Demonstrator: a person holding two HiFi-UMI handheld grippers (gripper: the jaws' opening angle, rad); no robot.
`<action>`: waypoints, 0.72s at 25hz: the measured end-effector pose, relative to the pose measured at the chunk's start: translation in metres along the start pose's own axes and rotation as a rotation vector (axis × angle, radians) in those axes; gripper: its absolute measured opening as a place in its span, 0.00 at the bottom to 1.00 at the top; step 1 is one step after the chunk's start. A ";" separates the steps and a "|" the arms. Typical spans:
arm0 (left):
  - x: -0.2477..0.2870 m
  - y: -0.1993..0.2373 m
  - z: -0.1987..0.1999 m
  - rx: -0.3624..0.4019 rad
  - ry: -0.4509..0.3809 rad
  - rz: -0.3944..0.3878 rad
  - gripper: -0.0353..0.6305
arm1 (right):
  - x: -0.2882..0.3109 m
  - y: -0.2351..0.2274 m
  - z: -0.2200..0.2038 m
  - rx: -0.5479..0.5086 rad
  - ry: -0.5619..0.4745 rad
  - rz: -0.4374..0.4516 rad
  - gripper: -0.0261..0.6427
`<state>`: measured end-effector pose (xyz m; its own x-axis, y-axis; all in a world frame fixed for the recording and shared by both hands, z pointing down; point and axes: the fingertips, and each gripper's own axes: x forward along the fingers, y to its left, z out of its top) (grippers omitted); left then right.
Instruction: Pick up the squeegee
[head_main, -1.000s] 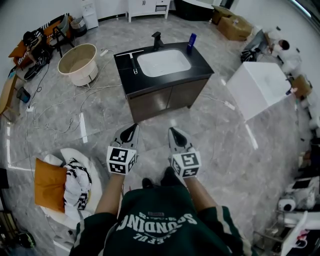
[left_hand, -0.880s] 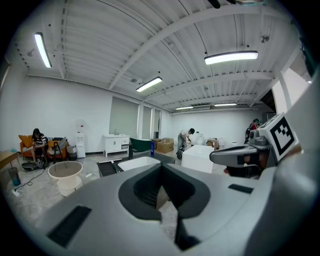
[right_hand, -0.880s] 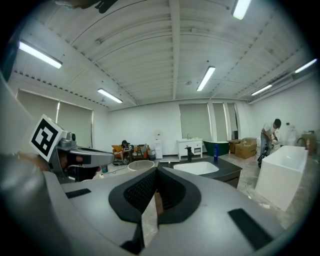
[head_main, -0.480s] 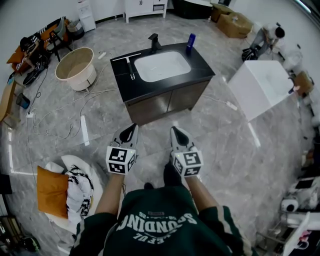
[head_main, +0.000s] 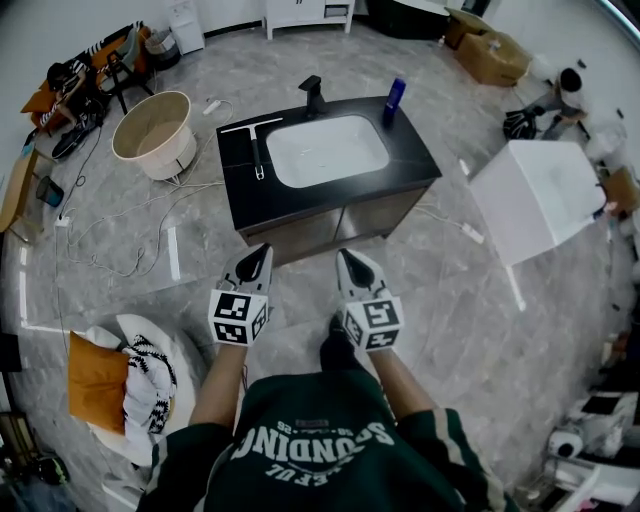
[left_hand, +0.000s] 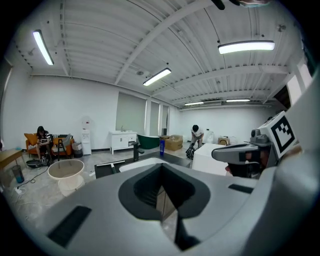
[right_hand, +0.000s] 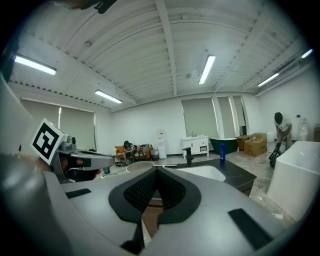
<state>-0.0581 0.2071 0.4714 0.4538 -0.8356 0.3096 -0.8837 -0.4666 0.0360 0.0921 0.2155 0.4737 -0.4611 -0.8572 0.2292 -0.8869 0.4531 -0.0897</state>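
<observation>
- Left gripper (head_main: 258, 255) and right gripper (head_main: 347, 258) are hanging side by side over the floor, each with jaws pressed together and carrying nothing.
- Loose cables (head_main: 130, 205) are trailing on the floor to the left, a likely snag if the approach is veering that way.
- Black counter (head_main: 405, 150) is standing just ahead, with neither gripper over it yet.
- Squeegee (head_main: 255, 148) is lying flat on the counter's left part, beside the sink (head_main: 325, 150), handle pointing toward the person.
- Risk: jaws arriving unopened would probably be shoving the handle, sending it skidding toward the edge or the basin.
</observation>
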 end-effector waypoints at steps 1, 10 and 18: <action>0.013 0.002 0.004 -0.008 0.001 0.014 0.06 | 0.009 -0.011 0.005 -0.007 0.001 0.012 0.04; 0.103 0.016 0.033 -0.090 0.005 0.150 0.06 | 0.085 -0.101 0.043 -0.050 0.020 0.143 0.04; 0.138 0.047 0.045 -0.102 0.015 0.235 0.06 | 0.146 -0.121 0.056 -0.050 0.031 0.220 0.04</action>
<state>-0.0320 0.0561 0.4729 0.2339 -0.9128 0.3348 -0.9720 -0.2281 0.0571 0.1301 0.0215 0.4638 -0.6412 -0.7290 0.2397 -0.7625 0.6403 -0.0925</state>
